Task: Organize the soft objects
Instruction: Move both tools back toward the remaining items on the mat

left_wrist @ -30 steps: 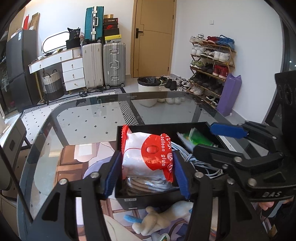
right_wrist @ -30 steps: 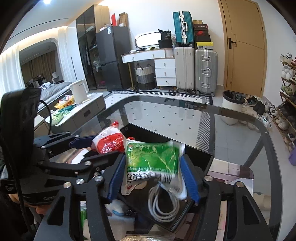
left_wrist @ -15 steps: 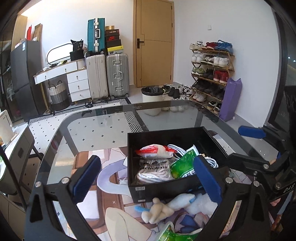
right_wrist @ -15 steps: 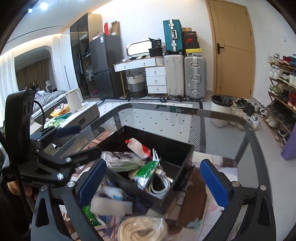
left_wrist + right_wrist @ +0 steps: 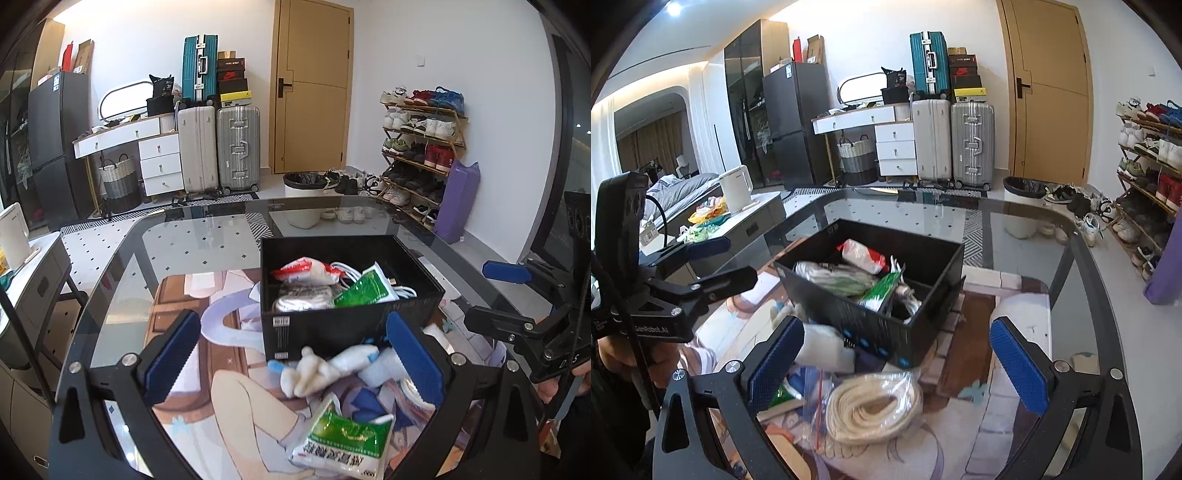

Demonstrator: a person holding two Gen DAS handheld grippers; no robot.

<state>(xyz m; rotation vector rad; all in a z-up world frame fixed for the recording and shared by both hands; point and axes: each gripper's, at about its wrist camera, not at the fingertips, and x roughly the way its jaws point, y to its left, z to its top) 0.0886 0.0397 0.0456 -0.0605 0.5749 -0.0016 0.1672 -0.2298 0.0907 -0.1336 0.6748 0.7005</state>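
Note:
A black box [image 5: 354,325] [image 5: 886,332] stands on the printed mat and holds a red-and-white packet [image 5: 306,269] [image 5: 864,254], a green packet [image 5: 365,291] [image 5: 882,291], a white cable and a grey bag. My left gripper [image 5: 293,356] is open and empty, hovering before the box above a white plush toy [image 5: 325,369] and a green packet [image 5: 343,443]. My right gripper [image 5: 895,363] is open and empty, above a bagged coil of white rope [image 5: 875,406].
The glass table [image 5: 207,236] carries a printed mat [image 5: 229,406]. The right gripper shows at the right edge of the left wrist view [image 5: 524,295]. Suitcases, a shoe rack and a bin stand beyond the table.
Both grippers opened and let go their packets, which now lie in the box. Both have pulled back and up from the box.

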